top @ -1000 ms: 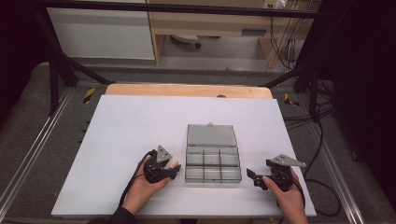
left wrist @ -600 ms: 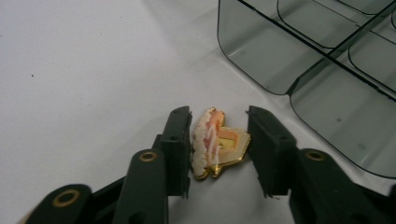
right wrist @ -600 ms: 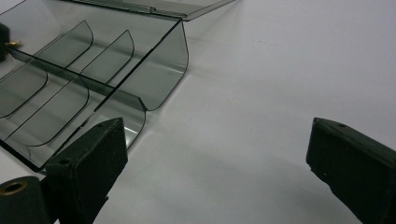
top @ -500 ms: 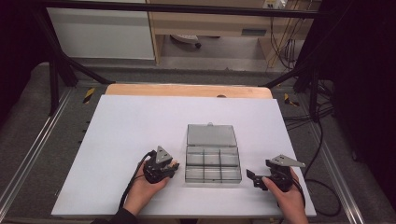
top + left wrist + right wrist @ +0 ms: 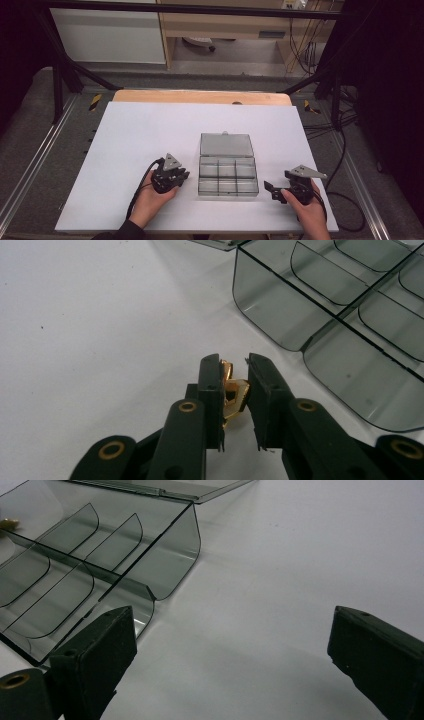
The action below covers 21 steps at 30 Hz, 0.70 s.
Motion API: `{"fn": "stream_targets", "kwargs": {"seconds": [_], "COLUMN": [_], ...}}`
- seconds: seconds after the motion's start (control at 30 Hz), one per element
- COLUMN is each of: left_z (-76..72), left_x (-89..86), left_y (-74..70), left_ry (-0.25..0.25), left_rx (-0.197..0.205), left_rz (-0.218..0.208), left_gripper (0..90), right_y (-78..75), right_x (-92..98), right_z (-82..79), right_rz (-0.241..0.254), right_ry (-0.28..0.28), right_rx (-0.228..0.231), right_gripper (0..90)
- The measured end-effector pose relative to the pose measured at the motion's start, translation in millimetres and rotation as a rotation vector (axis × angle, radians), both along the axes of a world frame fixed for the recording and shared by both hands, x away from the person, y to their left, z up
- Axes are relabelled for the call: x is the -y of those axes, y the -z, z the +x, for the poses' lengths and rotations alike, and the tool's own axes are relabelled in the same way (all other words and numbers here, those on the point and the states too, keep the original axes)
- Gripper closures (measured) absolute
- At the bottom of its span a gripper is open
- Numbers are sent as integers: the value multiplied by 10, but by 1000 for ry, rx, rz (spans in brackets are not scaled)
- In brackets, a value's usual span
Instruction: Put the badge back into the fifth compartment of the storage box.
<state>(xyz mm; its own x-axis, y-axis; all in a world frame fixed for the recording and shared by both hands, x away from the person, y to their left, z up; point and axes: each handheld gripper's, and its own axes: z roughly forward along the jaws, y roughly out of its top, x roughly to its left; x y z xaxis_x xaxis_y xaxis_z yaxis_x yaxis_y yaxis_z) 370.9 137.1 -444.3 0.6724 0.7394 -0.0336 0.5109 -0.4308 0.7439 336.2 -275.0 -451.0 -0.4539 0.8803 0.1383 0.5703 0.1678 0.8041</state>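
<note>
Organizer box [image 5: 228, 172] blocks the table's [image 5: 140, 135] bare middle.

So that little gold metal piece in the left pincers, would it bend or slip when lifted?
Probably stiff: the gold piece looks like folded metal. Likely very light, being small between the left gripper pads. Its shiny, angled faces might let it twist or slip, since the jaws have just been closing on it.

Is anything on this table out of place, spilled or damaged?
Nothing stands out. The smoky compartment box sits square on the white table, lid open flat, dividers intact. The left gripper, whose jaws have just been closing, pinches a small gold metal piece; nothing is spilled.
</note>
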Motion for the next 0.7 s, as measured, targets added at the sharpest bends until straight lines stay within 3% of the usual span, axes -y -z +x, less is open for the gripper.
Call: {"fn": "stream_targets", "kwargs": {"seconds": [0.1, 0.4, 0.6, 0.67, 0.7], "left_z": [16, 74, 62, 53, 46], "left_x": [-23, -173, -164, -134, -119], "left_y": [-2, 20, 50, 72, 81], "left_ry": [-6, -48, -41, -45, -41], "left_rx": [-9, -60, -58, -43, -38], "left_rz": [-19, -147, -152, -91, -89], "left_gripper": [782, 826, 803, 782, 775], "right_y": [3, -3, 2, 6, 7], "right_x": [1, 3, -7, -6, -4], "right_z": [0, 8, 7, 9, 10], "right_rz": [-1, 0, -8, -7, -9], "right_ry": [2, 4, 1, 1, -1], "right_rx": [-3, -4, -5, -8, -7], "right_gripper": [61, 61, 61, 61, 61]}}
